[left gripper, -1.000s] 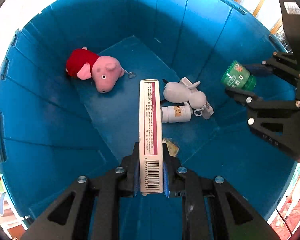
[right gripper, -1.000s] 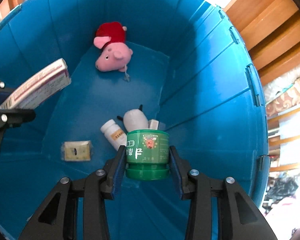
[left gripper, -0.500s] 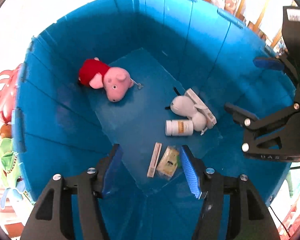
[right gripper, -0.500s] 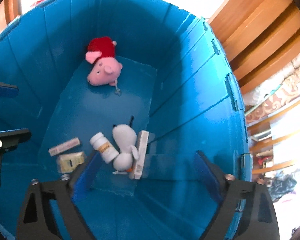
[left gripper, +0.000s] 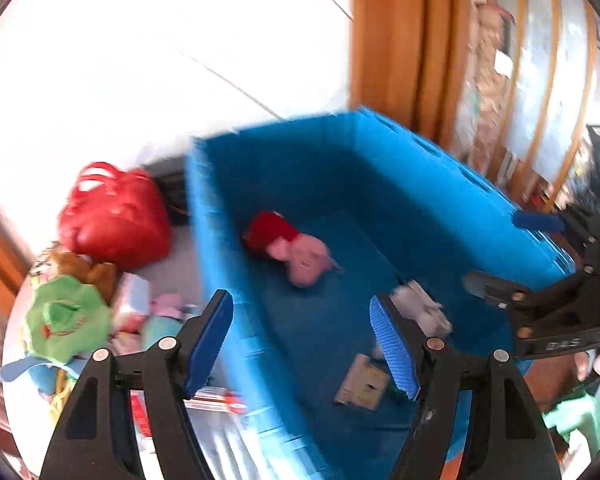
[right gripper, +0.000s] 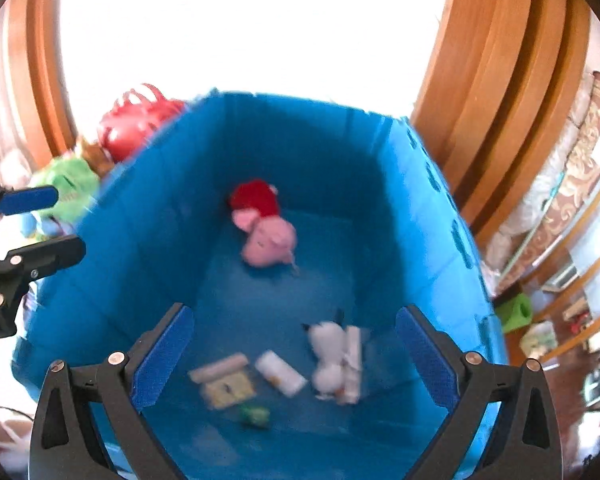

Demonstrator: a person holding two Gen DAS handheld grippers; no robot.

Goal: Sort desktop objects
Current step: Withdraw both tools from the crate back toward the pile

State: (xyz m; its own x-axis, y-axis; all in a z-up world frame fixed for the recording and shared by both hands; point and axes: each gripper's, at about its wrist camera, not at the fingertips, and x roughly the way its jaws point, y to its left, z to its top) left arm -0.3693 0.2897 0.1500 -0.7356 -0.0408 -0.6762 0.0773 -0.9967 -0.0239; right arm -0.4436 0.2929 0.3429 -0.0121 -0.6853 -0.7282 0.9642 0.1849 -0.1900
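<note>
Both grippers hang above the blue bin [right gripper: 140, 240], nothing between their pads: the left gripper [left gripper: 302, 344] has its jaws opening, the right gripper [right gripper: 292, 360] has its jaws opening and spread very wide. On the bin floor, the pink pig plush [right gripper: 266, 232] lies toward the far wall. At the near end lie the long carton [right gripper: 218, 368], the flat packet [right gripper: 230, 390], the white bottle [right gripper: 282, 372], the green jar [right gripper: 254, 414] and the white plush [right gripper: 328, 354]; frames blurred.

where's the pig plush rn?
Inside the blue bin, on its floor near the far wall; centre of the right wrist view, left of centre in the left. The pig plush lies apart from the white plush.
</note>
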